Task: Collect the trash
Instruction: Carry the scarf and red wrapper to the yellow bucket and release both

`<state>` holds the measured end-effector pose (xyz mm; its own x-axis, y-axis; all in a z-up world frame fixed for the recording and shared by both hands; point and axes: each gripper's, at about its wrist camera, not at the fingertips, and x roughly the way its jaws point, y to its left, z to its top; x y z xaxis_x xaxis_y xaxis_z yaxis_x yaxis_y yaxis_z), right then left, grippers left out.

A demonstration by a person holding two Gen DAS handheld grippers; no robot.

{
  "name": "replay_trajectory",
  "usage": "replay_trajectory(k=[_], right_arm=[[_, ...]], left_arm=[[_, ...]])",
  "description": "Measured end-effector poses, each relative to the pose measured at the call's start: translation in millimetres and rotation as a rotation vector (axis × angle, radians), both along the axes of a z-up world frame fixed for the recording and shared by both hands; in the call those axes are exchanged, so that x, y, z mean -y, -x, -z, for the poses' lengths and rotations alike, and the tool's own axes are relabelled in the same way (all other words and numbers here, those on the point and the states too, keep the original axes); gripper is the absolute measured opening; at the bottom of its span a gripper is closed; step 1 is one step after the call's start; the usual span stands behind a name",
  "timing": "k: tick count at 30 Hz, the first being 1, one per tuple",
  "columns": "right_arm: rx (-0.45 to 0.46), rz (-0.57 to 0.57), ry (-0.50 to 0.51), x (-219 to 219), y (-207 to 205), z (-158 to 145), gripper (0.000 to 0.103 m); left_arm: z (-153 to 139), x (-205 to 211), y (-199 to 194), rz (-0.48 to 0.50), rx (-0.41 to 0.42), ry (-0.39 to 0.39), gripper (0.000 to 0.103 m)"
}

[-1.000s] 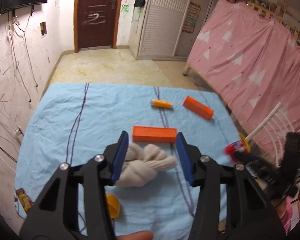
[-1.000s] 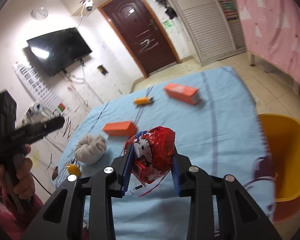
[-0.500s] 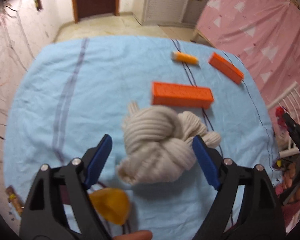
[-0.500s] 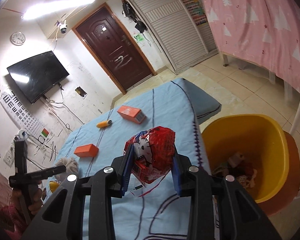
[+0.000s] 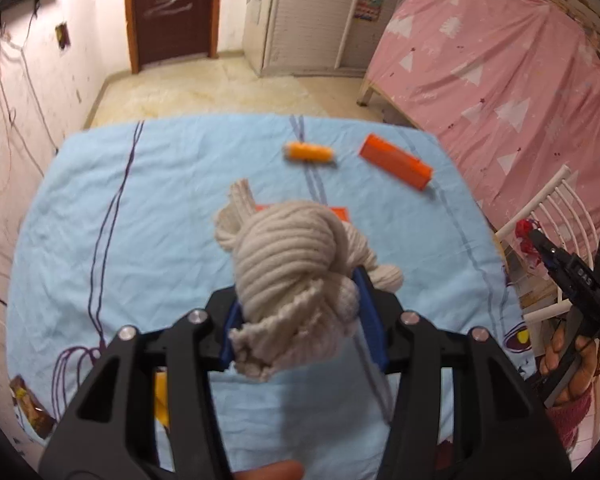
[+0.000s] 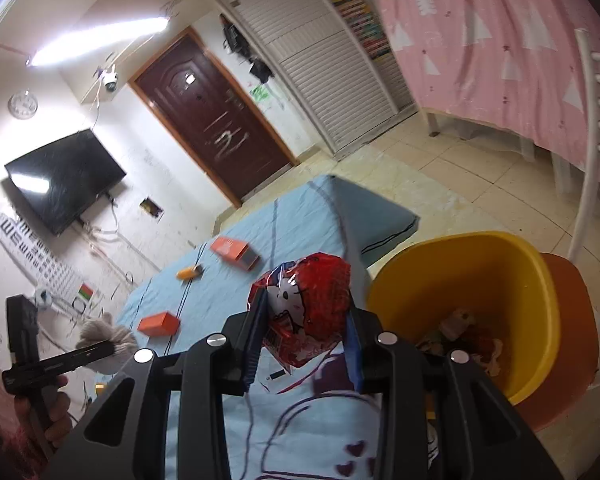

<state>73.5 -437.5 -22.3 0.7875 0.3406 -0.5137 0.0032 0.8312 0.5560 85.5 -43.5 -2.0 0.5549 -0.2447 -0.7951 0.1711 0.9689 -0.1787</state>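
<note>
A beige knitted bundle (image 5: 288,256) sits between the blue pads of my left gripper (image 5: 298,292). The jaws are closing and the pads press on its lower part. It hides most of an orange box (image 5: 338,213) behind it. My right gripper (image 6: 306,304) is shut on a red foil wrapper (image 6: 312,292) with a cartoon cat on it. It holds the wrapper over the blue sheet's right edge, just left of a yellow bin (image 6: 540,280). Some trash (image 6: 460,332) lies in the bin. From the right wrist view the left gripper (image 6: 100,348) and its bundle (image 6: 104,336) appear at far left.
On the blue sheet (image 5: 140,220) lie an orange tube (image 5: 308,152), a second orange box (image 5: 396,162), a yellow piece (image 5: 161,396) and a small wrapper (image 5: 28,404). A white chair (image 5: 552,208) and pink bed cover (image 5: 500,80) stand to the right.
My left jaws spread wide around the beige bundle, then closed on it. My right gripper carried the red wrapper to the right, and the yellow bin now sits close beside it.
</note>
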Motion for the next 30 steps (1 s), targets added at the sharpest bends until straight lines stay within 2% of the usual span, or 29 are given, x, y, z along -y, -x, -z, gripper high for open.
replay_trajectory(k=[5,11,15,20,23,25,27,30], right_arm=[[0.018,0.085,0.016,24,6,-3,0.028],[0.011,0.213,0.127,44,11,-2,0.028],[0.004,0.233,0.131,54,9,7,0.028],[-0.025,0.243,0.115,64,0,23,0.030],[-0.055,0.260,0.089,74,-5,36,0.036],[-0.071,0.265,0.072,78,-6,42,0.052],[-0.072,0.270,0.043,84,-7,47,0.062],[-0.071,0.286,0.026,90,-5,50,0.063]], left_arm=[[-19,38,0,0.061,0.040,-0.003,0.047],[-38,98,-4,0.158,0.081,-0.010,0.048],[-43,144,-9,0.218,0.107,-0.017,0.048],[-39,197,-15,0.292,0.098,-0.005,0.048],[-36,222,-15,0.323,0.089,0.004,0.048],[-33,239,-19,0.340,0.083,0.002,0.048],[-28,255,-25,0.353,0.071,-0.001,0.049],[-19,276,-37,0.366,0.038,0.006,0.050]])
